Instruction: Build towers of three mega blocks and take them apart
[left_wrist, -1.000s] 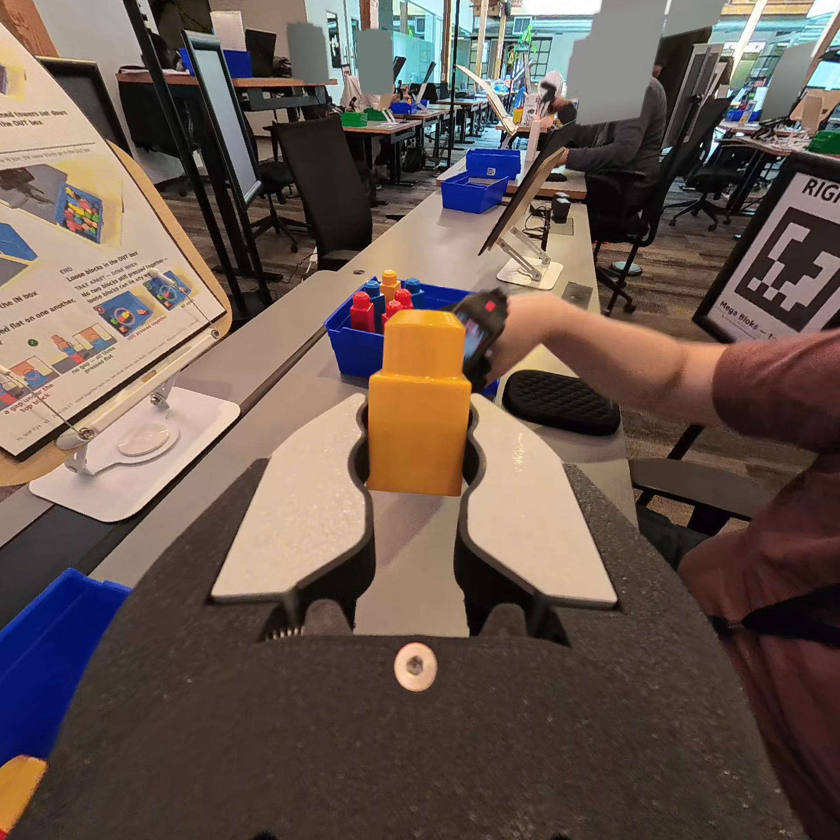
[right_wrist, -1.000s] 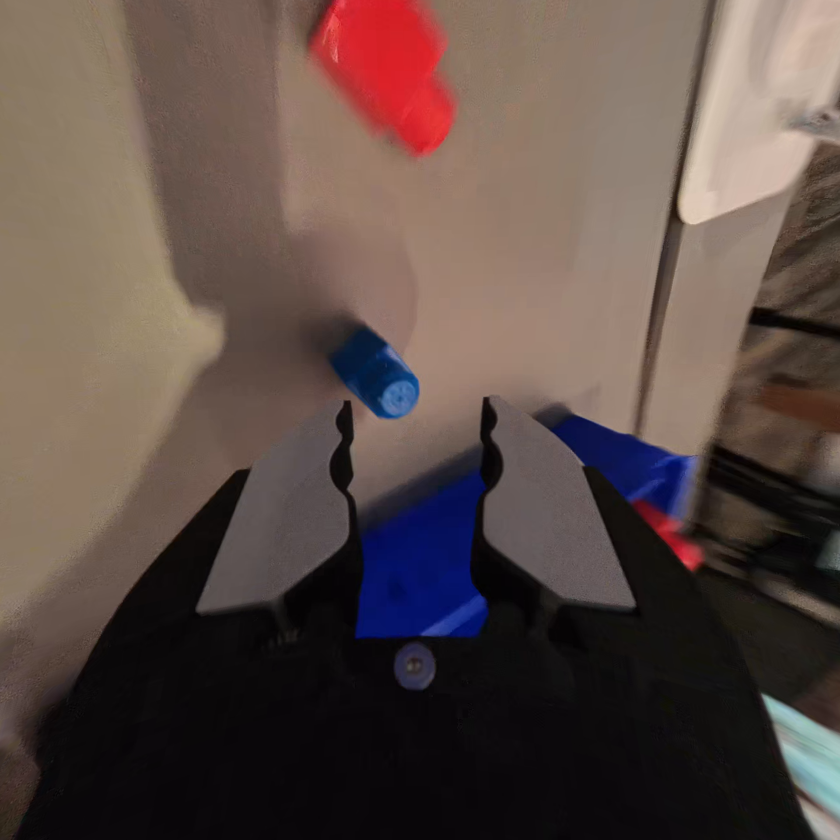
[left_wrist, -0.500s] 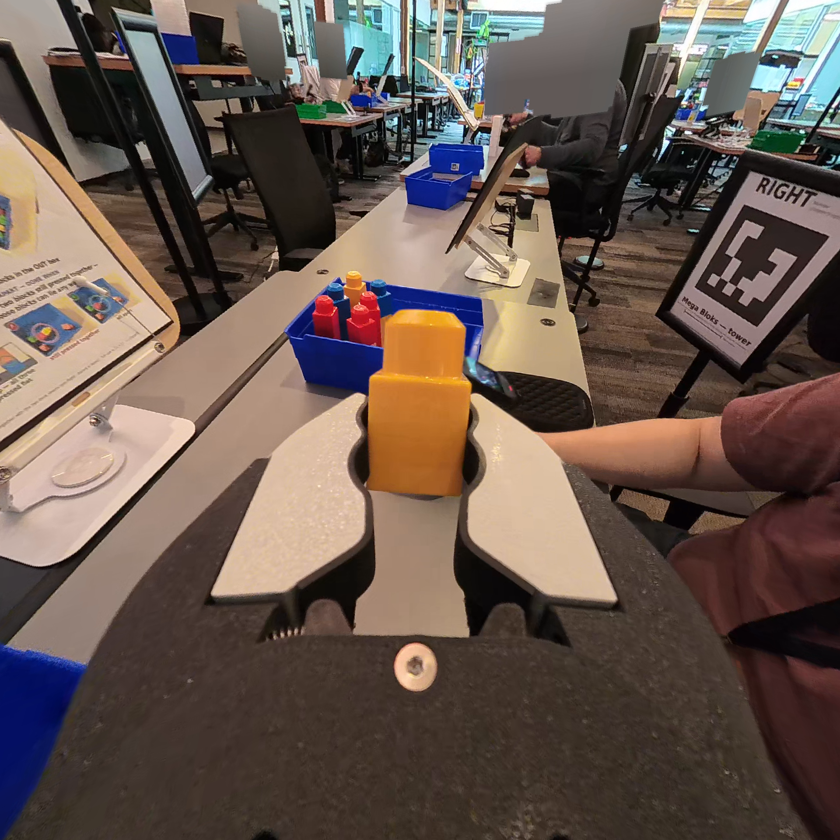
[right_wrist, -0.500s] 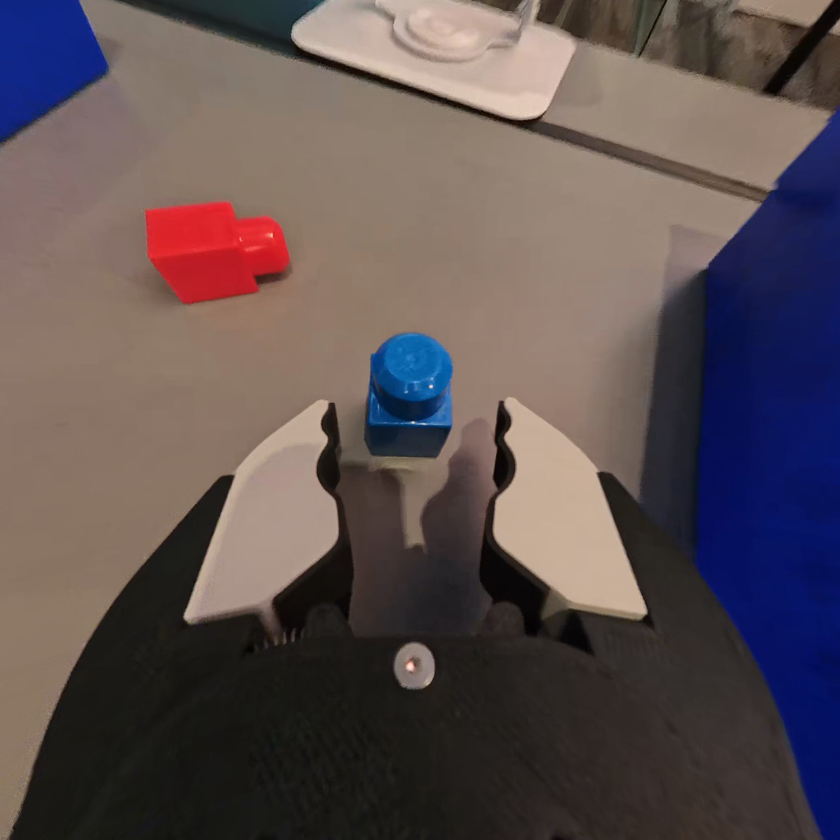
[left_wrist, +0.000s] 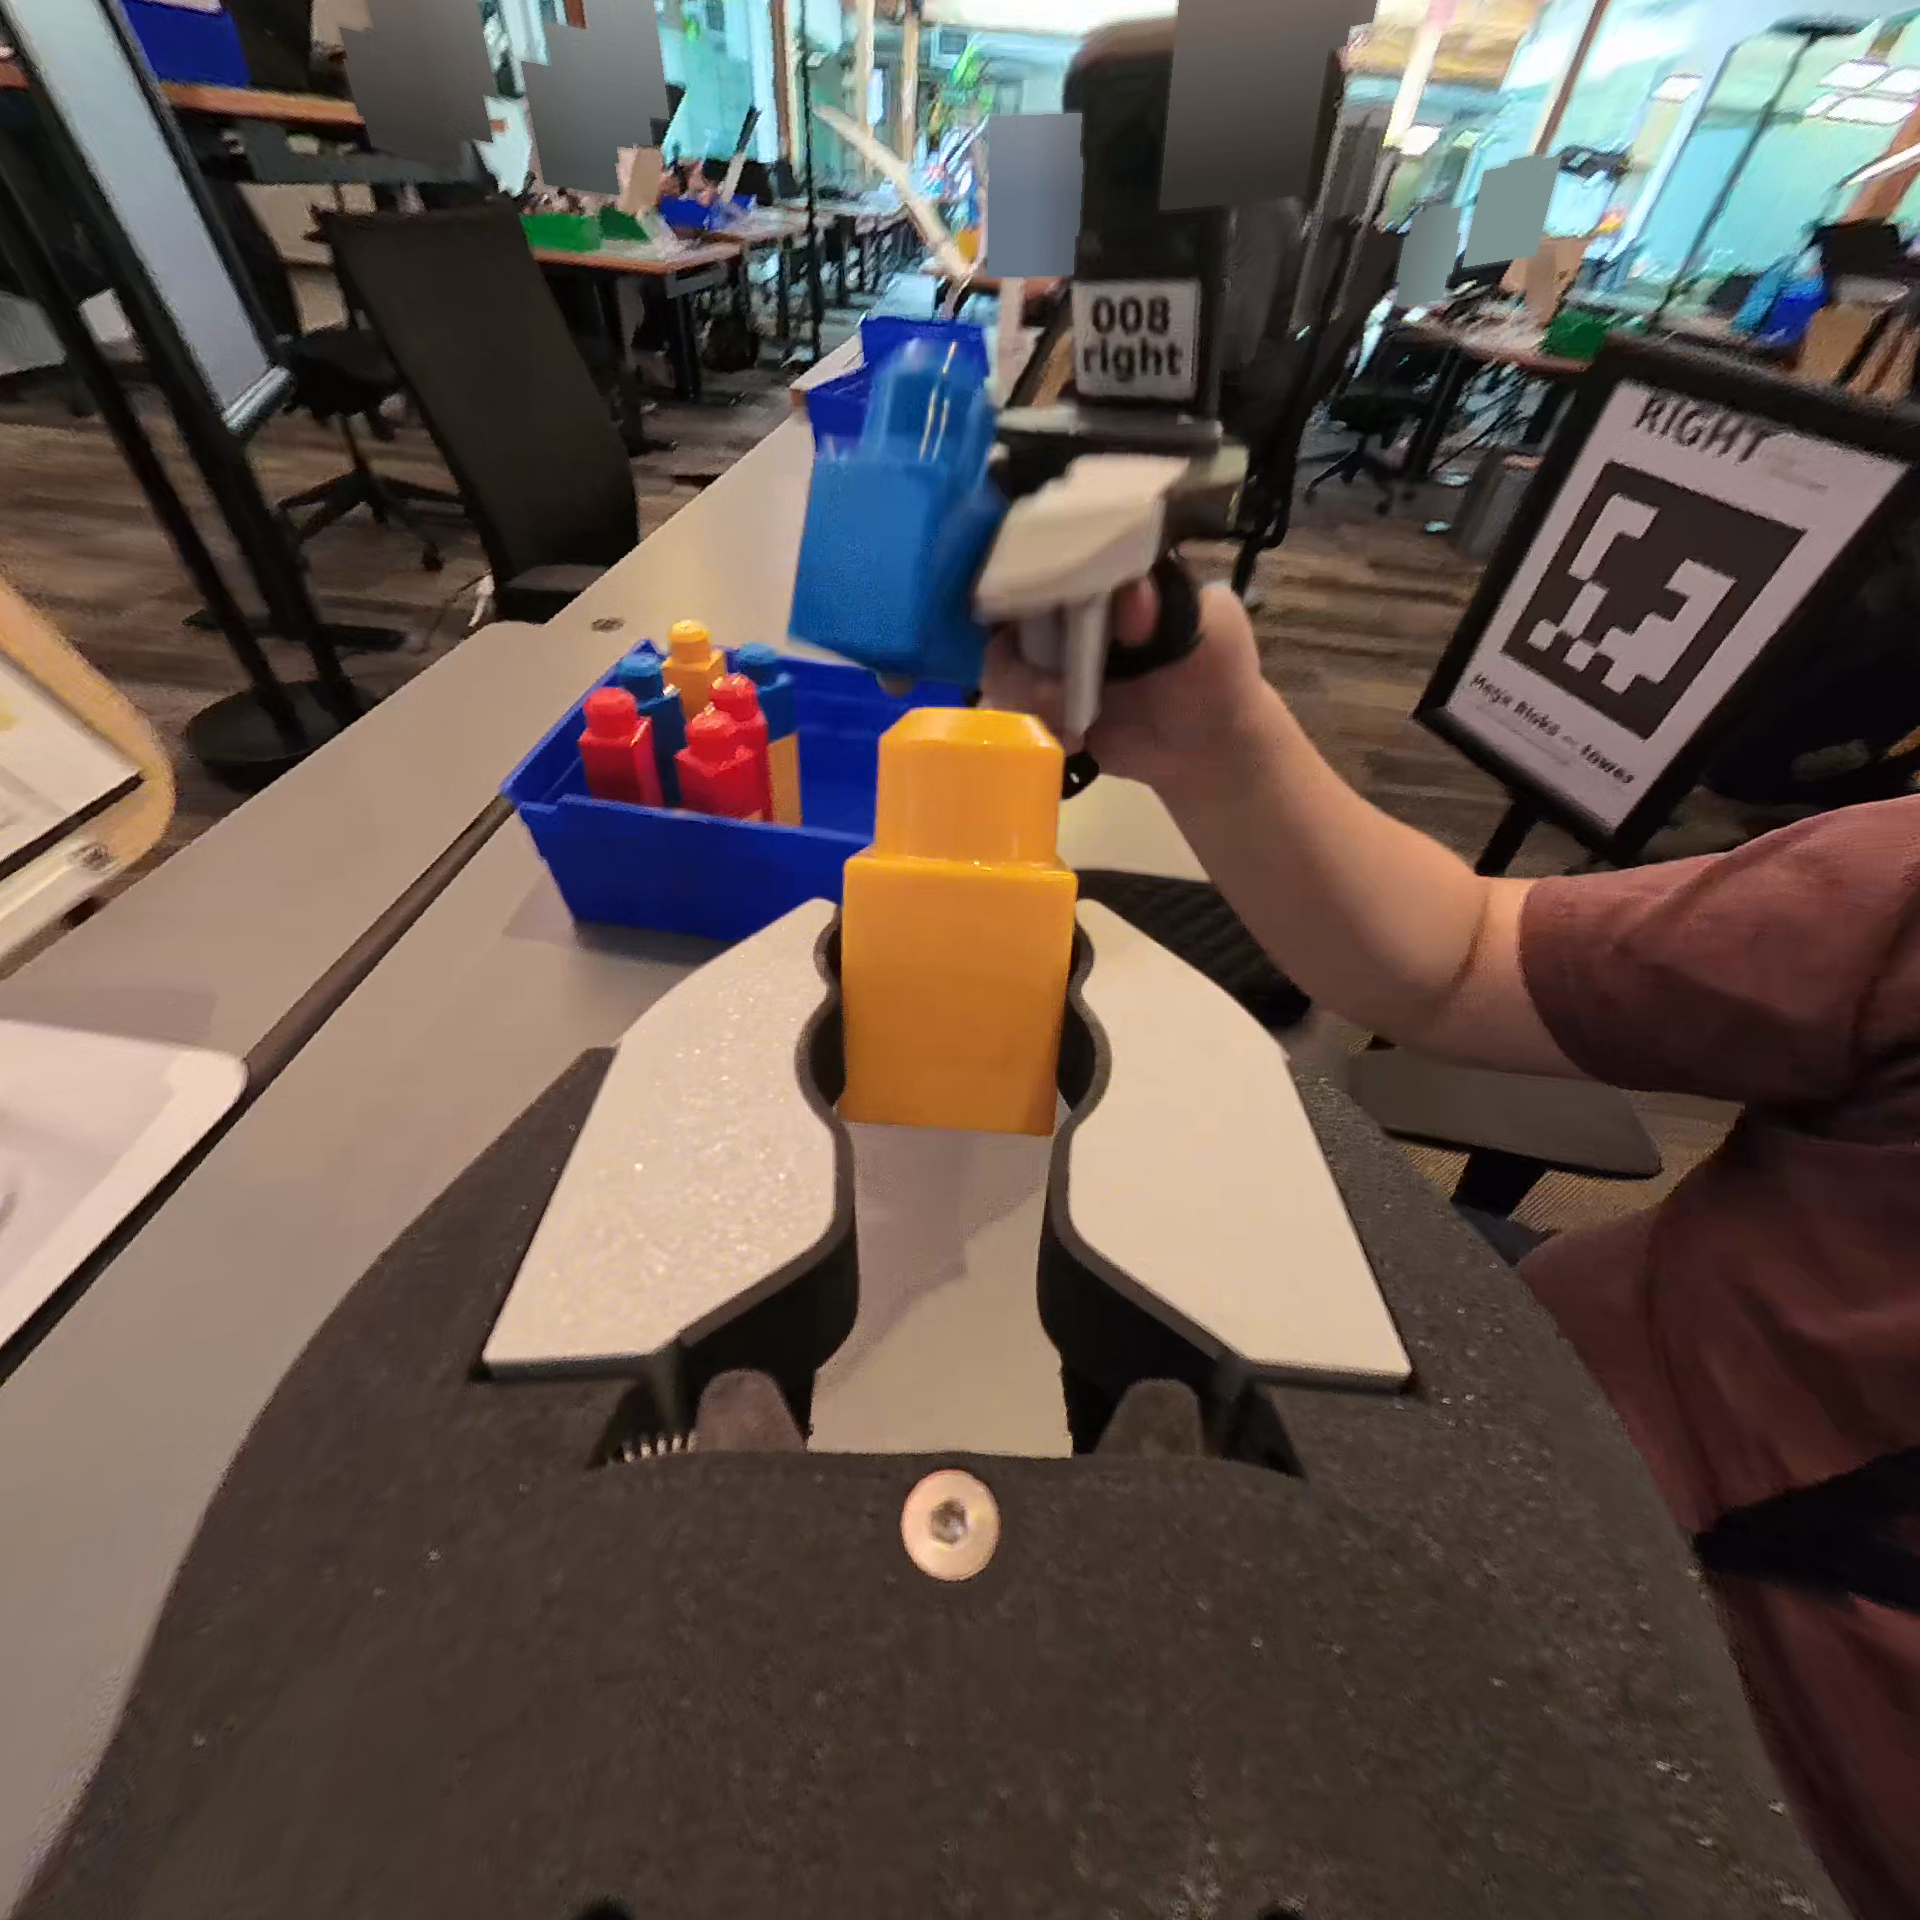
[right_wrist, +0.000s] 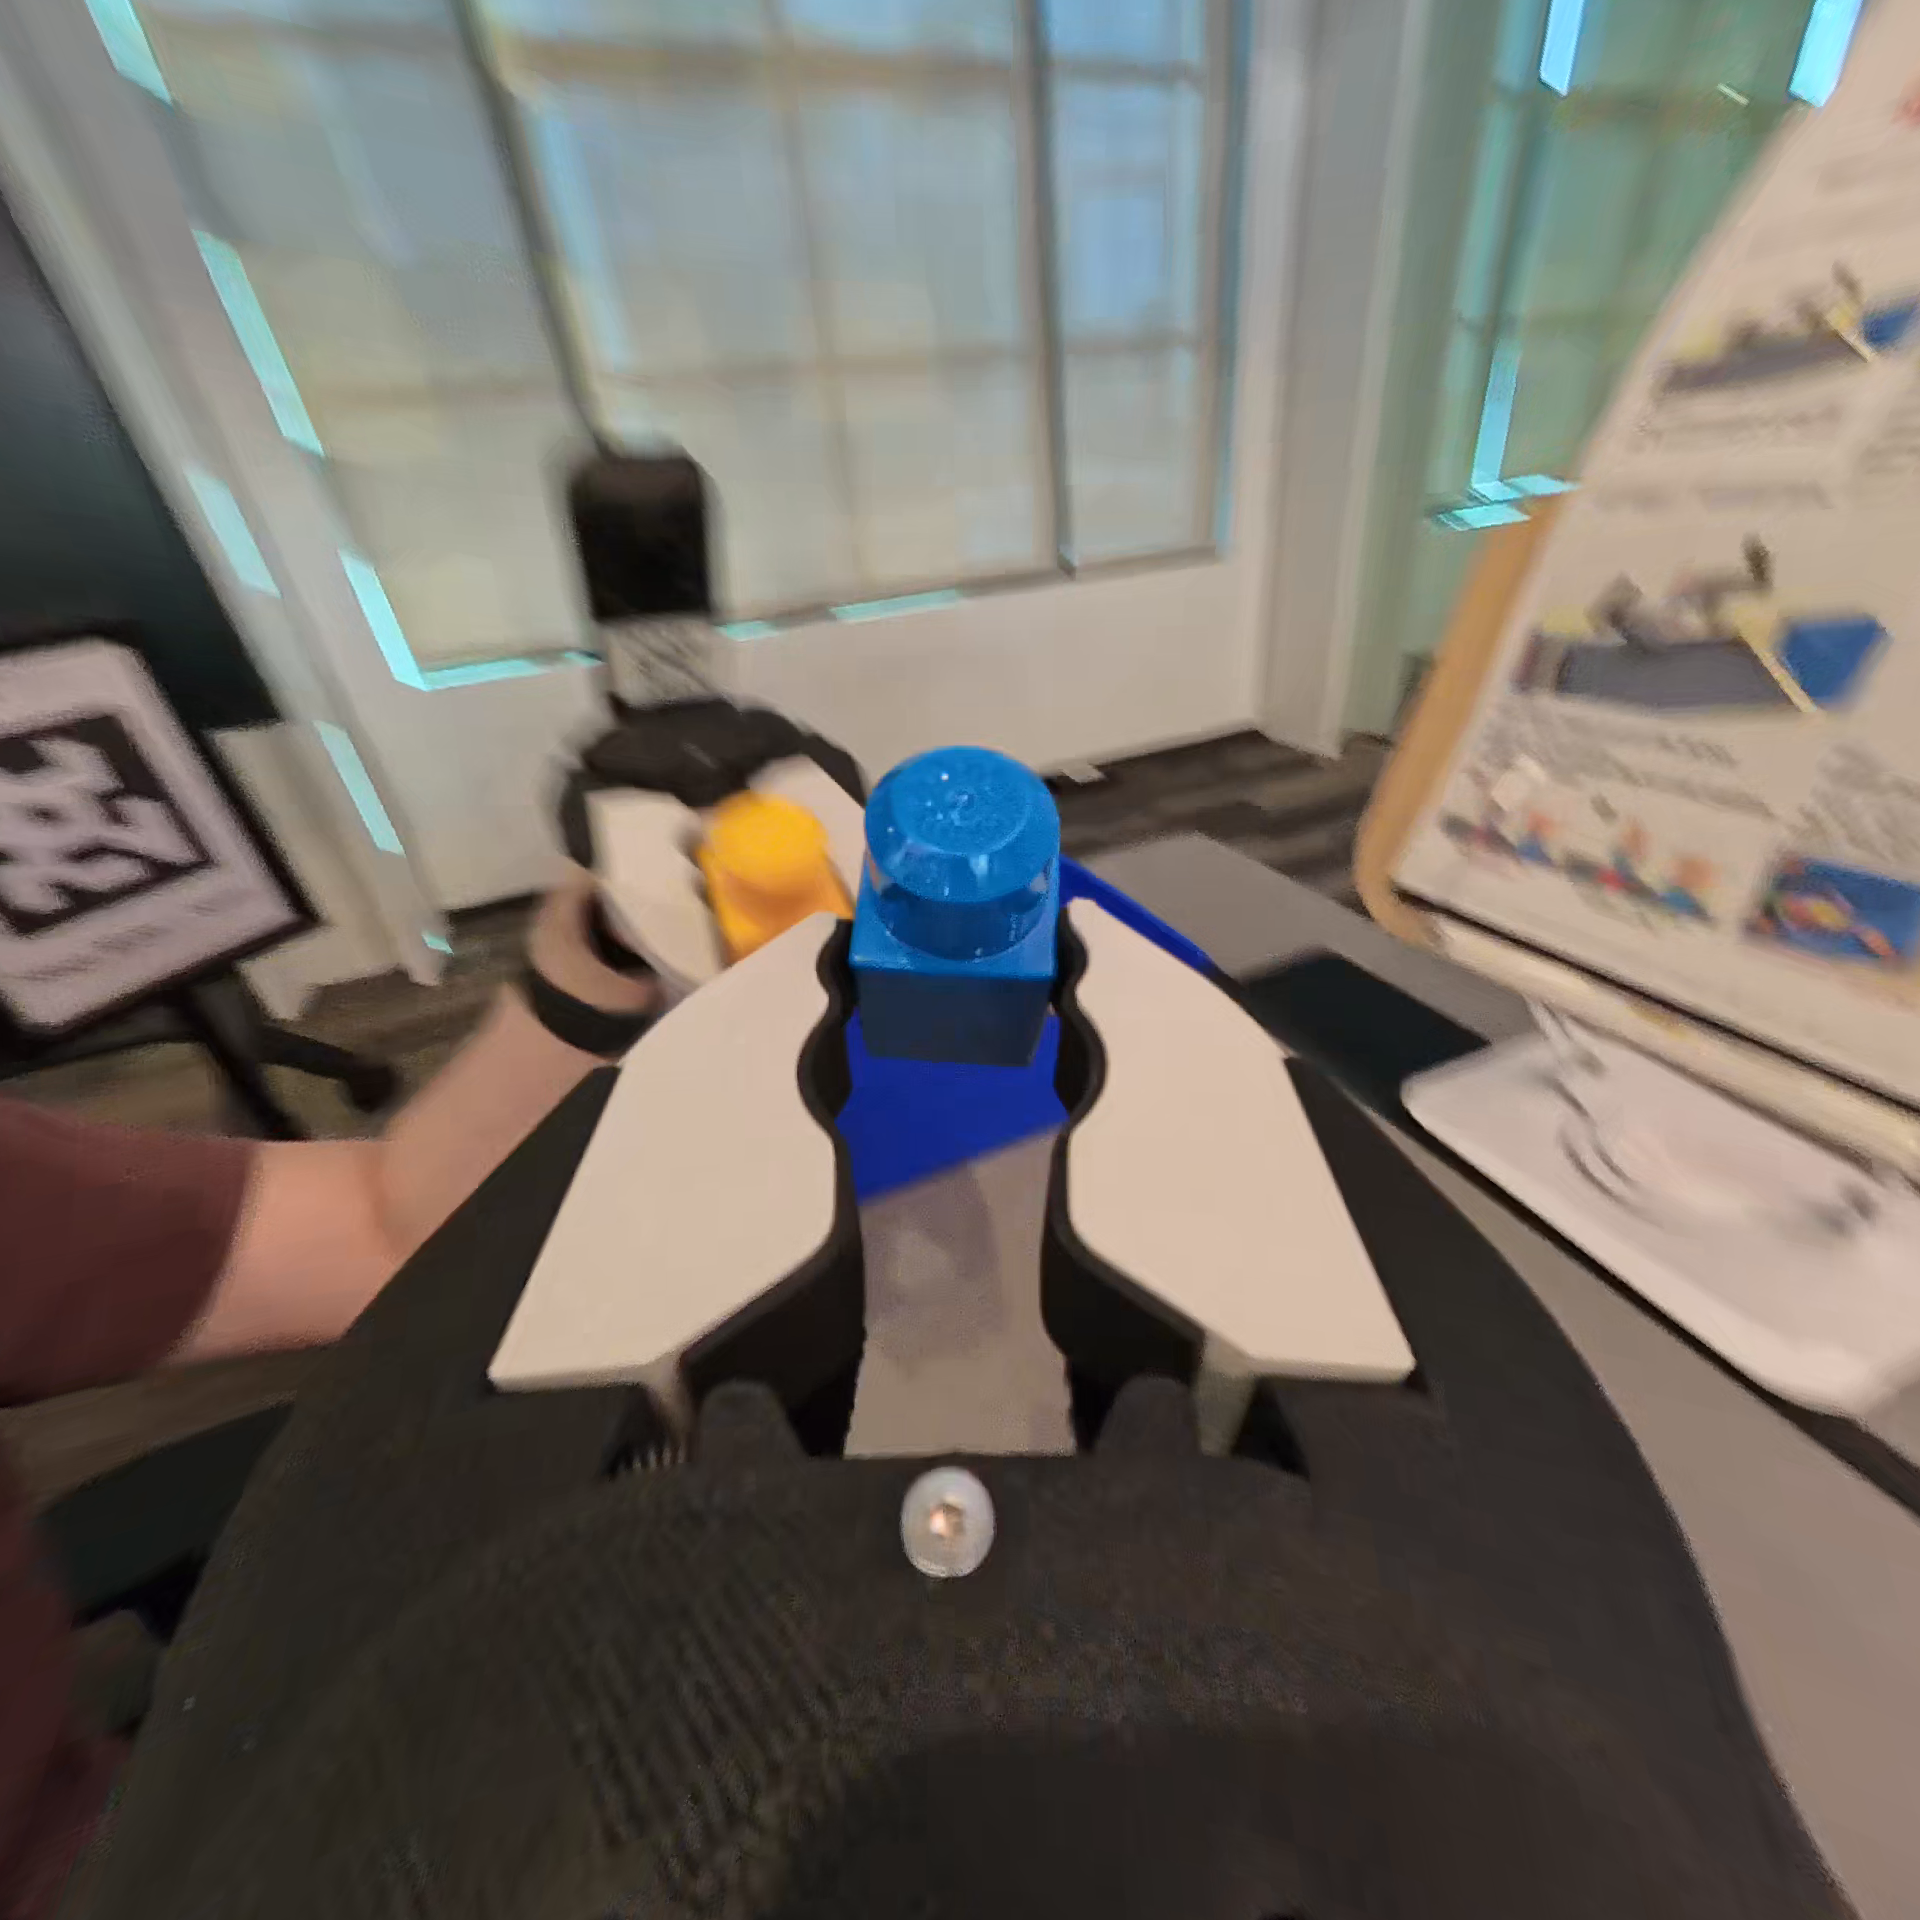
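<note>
Half a second ago the right gripper (right_wrist: 956, 997) hung over a blue block standing on the table, fingers spread wide around it; now those fingers are clamped on that blue block (right_wrist: 951, 935) and have carried it up off the table. Seen from the left wrist, the blue block (left_wrist: 894, 530) is just above and a little behind the yellow block (left_wrist: 956, 935), stud up and slightly tilted. The left gripper (left_wrist: 956, 997) has not changed: its pads press both sides of the yellow block, upright with its stud free. Beyond the yellow block, the blue bin (left_wrist: 686, 862) holds several finished towers. Judging from this, the pickup is done and stacking comes next: the blue block's hollow base must line up over the yellow stud and be pressed down.
</note>
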